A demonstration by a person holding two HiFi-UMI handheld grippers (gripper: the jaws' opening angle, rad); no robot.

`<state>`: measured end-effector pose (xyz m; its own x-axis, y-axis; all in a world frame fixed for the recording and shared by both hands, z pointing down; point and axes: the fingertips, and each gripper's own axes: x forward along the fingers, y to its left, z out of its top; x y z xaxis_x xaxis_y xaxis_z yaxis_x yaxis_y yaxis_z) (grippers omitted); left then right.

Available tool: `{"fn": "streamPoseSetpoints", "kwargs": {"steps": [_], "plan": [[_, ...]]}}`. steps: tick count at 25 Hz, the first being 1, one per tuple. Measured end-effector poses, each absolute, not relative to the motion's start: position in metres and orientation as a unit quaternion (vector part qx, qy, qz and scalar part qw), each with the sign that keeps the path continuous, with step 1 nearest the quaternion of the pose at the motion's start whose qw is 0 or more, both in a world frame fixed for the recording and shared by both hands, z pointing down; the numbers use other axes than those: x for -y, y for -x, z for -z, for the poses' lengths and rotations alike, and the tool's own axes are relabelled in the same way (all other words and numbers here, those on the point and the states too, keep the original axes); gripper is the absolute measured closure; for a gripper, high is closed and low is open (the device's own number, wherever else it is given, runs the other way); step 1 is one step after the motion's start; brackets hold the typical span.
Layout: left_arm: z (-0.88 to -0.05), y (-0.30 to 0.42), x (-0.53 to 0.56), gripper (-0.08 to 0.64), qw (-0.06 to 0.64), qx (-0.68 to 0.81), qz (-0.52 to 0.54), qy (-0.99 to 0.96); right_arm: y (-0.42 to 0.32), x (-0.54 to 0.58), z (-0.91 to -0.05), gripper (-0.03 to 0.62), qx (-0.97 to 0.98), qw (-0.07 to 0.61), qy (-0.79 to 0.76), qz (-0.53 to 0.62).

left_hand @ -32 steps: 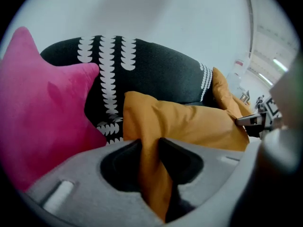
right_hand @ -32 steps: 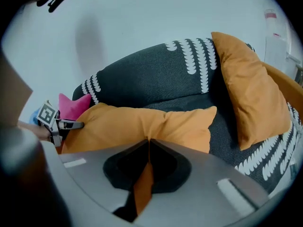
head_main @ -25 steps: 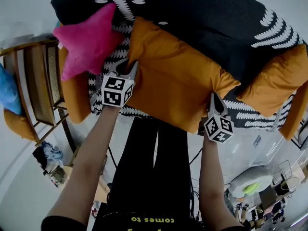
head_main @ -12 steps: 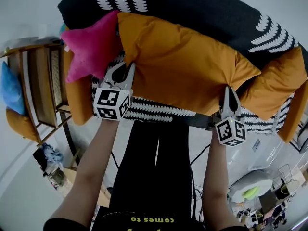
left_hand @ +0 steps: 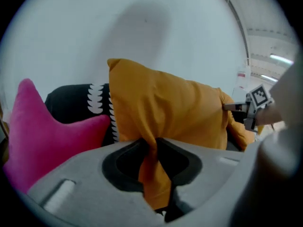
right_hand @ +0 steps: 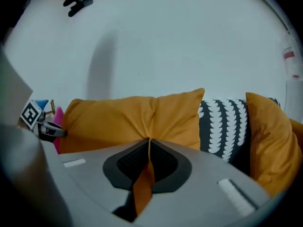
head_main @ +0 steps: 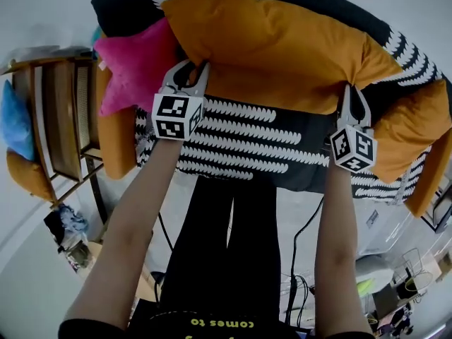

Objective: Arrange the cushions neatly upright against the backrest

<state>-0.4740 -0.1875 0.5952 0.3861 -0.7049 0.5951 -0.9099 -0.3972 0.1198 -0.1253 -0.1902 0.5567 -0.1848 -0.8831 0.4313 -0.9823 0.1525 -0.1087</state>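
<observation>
A large orange cushion (head_main: pixel 275 51) hangs lengthwise in front of the black, white-patterned sofa backrest (head_main: pixel 123 6), held by its lower edge at both ends. My left gripper (head_main: pixel 189 66) is shut on the cushion's left corner; a fold of orange fabric (left_hand: pixel 152 174) is pinched between its jaws, which have just been opening slightly. My right gripper (head_main: pixel 353 89) is shut on the right corner, with a strip of orange cloth (right_hand: pixel 144 178) between its pads. A pink star cushion (head_main: pixel 138 66) leans at the sofa's left end, beside the left gripper. Another orange cushion (head_main: pixel 413 122) sits at the right end.
The patterned sofa seat (head_main: pixel 261 143) lies bare below the lifted cushion. A third orange cushion (head_main: pixel 116 143) hangs at the left armrest. A wooden rack (head_main: pixel 60 126) with a blue cushion (head_main: pixel 14 122) stands further left. The person's legs stand against the sofa front.
Both grippers have carried the orange cushion up and back from the seat's front toward the backrest, uncovering the patterned seat. The right hand travelled further than the left.
</observation>
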Motion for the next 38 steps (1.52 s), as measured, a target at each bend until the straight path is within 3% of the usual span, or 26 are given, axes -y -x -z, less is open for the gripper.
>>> {"fn": "streamPoseSetpoints", "kwargs": {"steps": [4,10,14,18,22,30,32,38], "plan": [[-0.601,0.477,0.195,0.418,0.256,0.484,-0.211,-0.81,0.117,0.2,-0.566,0.535,0.74,0.112,-0.623,-0.228],[-0.605,0.479,0.183,0.372,0.264,0.471,-0.248,-0.804,0.112,0.192,-0.558,0.484,0.724,0.134,-0.646,-0.202],[-0.606,0.483,0.162,0.346,0.283,0.474,-0.265,-0.791,0.112,0.185,-0.547,0.375,0.712,0.124,-0.659,-0.207],[-0.582,0.486,0.141,0.344,0.292,0.468,-0.247,-0.797,0.113,0.175,-0.515,0.373,0.701,0.09,-0.678,-0.201],[-0.534,0.492,0.136,0.353,0.234,0.48,-0.234,-0.812,0.132,0.165,-0.462,0.416,0.723,0.058,-0.669,-0.165],[-0.395,0.49,0.14,0.556,0.133,0.495,-0.159,-0.844,0.193,0.127,-0.336,0.554,0.766,0.019,-0.635,-0.102],[-0.363,0.491,0.138,0.56,0.116,0.502,-0.143,-0.845,0.202,0.121,-0.3,0.58,0.77,0.003,-0.632,-0.091],[-0.279,0.506,0.13,0.56,0.088,0.512,-0.103,-0.848,0.223,0.105,-0.202,0.58,0.785,-0.017,-0.617,-0.043]]}}
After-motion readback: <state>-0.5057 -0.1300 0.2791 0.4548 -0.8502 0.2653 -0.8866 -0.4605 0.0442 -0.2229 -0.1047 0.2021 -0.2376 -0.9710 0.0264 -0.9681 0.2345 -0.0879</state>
